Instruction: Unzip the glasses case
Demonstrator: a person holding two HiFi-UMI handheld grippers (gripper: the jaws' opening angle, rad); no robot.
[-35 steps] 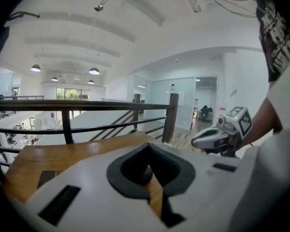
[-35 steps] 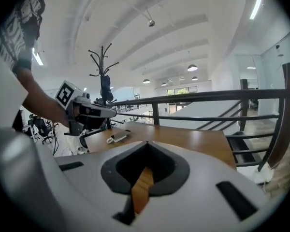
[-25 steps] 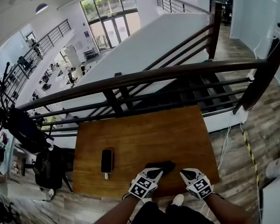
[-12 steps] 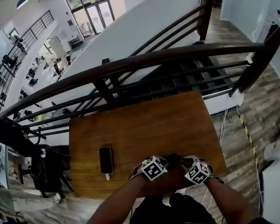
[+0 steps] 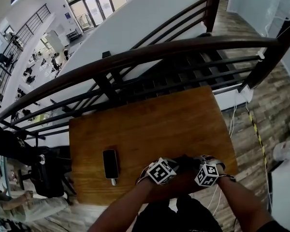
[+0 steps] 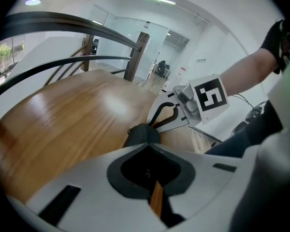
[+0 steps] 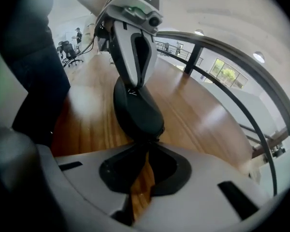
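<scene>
Now, in the head view, we see the black glasses case [image 5: 183, 160] at 6 o'clock on the table [image 5: 150, 124]. Our left gripper view shows the left gripper [image 6: 146, 148] closed tight on one end. Our right gripper view shows the right gripper [image 7: 147, 146] pinching the other end.

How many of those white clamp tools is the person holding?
2. The left hand-held gripper clamps one end of the glasses case, and the right hand-held gripper clamps the other end, both near the table's front edge. None seems hidden.
</scene>
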